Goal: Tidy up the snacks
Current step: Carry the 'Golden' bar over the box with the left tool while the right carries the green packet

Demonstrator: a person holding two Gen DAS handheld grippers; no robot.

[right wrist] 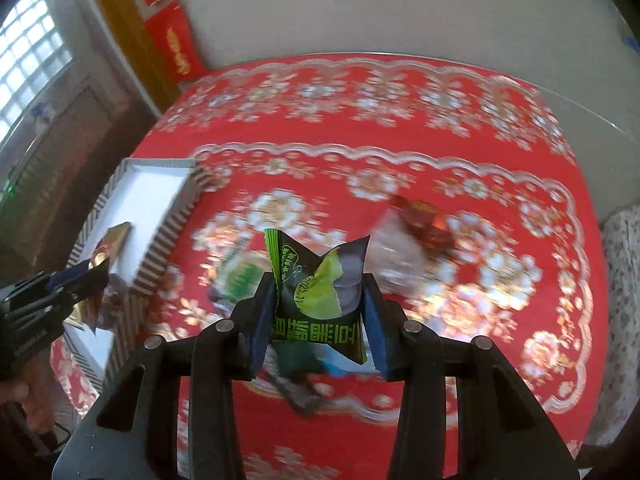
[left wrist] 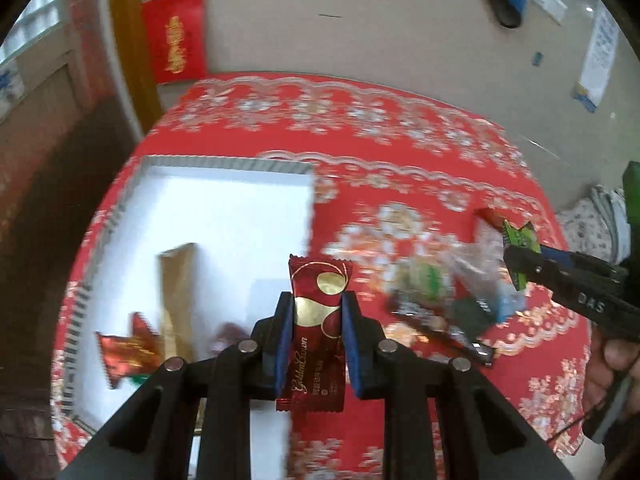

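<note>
My left gripper (left wrist: 317, 320) is shut on a dark red candy wrapper with gold circles (left wrist: 318, 312), held above the right edge of a white tray (left wrist: 224, 220). The tray holds a long gold packet (left wrist: 178, 300) and a red foil candy (left wrist: 126, 350). My right gripper (right wrist: 320, 312) is shut on a green and black snack packet (right wrist: 320, 292), above a pile of loose snacks (right wrist: 240, 276) on the red tablecloth. The right gripper also shows in the left wrist view (left wrist: 520, 256), and the left gripper in the right wrist view (right wrist: 88, 276).
The round table has a red floral cloth (right wrist: 360, 128). A red wrapped candy (right wrist: 424, 216) lies to the right of the pile. The tray (right wrist: 152, 196) stands at the table's left side. Red packets (left wrist: 176, 36) lie on the floor beyond.
</note>
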